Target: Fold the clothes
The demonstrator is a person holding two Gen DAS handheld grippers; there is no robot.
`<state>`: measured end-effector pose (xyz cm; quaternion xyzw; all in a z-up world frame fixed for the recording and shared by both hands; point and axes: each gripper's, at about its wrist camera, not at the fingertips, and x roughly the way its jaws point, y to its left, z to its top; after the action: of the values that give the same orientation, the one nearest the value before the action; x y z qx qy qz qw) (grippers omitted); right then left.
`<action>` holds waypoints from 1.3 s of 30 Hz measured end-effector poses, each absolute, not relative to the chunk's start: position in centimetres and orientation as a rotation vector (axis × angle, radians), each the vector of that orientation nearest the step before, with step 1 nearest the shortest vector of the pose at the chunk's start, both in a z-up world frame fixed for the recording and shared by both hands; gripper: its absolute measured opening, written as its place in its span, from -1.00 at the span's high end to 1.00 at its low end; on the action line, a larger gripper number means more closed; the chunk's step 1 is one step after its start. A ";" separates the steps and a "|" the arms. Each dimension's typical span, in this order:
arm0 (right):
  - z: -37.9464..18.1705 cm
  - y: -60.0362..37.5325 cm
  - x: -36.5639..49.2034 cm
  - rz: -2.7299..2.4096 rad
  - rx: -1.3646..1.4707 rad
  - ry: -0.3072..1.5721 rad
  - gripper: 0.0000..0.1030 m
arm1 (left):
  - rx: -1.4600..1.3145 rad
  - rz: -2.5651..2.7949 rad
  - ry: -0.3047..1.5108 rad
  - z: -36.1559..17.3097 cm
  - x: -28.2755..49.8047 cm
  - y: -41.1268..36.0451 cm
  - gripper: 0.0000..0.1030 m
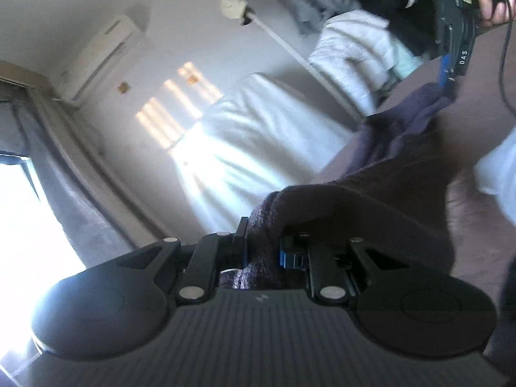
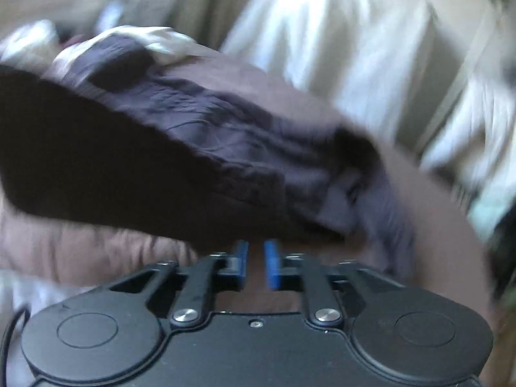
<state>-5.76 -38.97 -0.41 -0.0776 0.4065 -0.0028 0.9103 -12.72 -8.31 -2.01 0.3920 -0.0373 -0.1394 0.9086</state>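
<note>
A dark purple garment [image 1: 371, 174] is stretched over the mauve bed sheet [image 1: 471, 122]. My left gripper [image 1: 262, 251] is shut on one bunched end of it, and the cloth fills the space between the fingers. At the top right of the left wrist view a hand [image 1: 493, 6] holds my right gripper [image 1: 446, 85], whose blue finger sits at the garment's far corner. In the right wrist view the right gripper [image 2: 256, 258] shows a narrow gap between its blue pads [image 2: 272, 264] with no cloth in it. The crumpled garment [image 2: 200, 148] lies just ahead of the tips.
White pillows or bedding [image 1: 258, 135] lie beyond the garment, with a heap of pale and grey clothes [image 1: 351, 51] further back. An air conditioner [image 1: 100, 54] hangs on the wall beside a grey curtain [image 1: 64, 174] and a bright window. Pale bedding [image 2: 338, 32] fills the right wrist background.
</note>
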 end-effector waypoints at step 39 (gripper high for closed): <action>-9.2 -43.2 -5.0 -0.079 0.111 0.970 0.76 | 1.187 0.081 -0.142 -9.6 -11.4 -11.3 0.41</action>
<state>-5.00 -43.22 -9.24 0.0535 0.4659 -0.0380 0.8824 -11.39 -11.33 -9.56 0.5584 -0.0667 0.0382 0.8260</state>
